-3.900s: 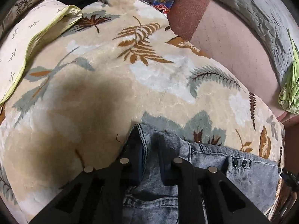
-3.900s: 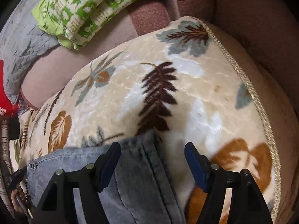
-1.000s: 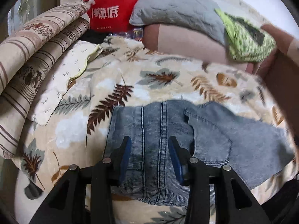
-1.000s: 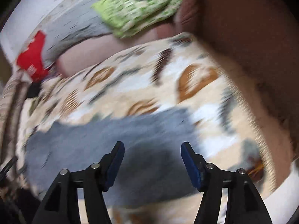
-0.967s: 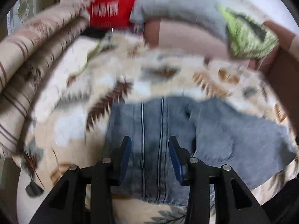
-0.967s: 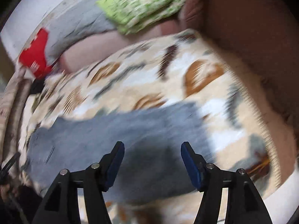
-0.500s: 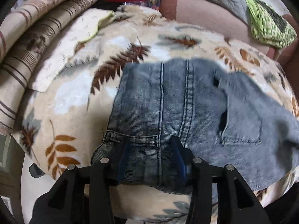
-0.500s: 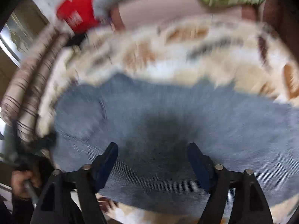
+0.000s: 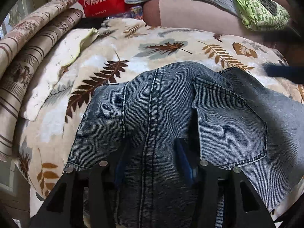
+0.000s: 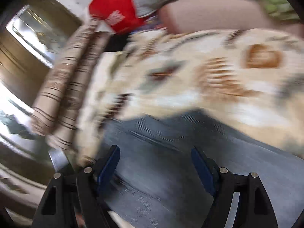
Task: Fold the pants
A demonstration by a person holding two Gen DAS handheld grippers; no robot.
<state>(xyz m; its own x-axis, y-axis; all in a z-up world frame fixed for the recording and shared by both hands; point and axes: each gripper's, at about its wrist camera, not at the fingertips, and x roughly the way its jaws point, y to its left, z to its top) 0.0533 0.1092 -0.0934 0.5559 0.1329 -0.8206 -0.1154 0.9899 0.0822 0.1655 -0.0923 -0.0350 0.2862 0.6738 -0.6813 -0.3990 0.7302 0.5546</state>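
On the leaf-print blanket the jeans lie folded lengthwise; crosswise folding remains. Left hand-held gripper, jaws just widening, straddles the seat seam unclamped; right hand-held gripper gapes above the denim

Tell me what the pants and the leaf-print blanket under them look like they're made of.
Pants: faded grey-blue denim, matte, judging by the ribbed weave, double-stitched seams and patch pocket.
Leaf-print blanket: probably plush fleece or flannel; soft sheen, slightly crushed pile. The exact fibre can't be told.
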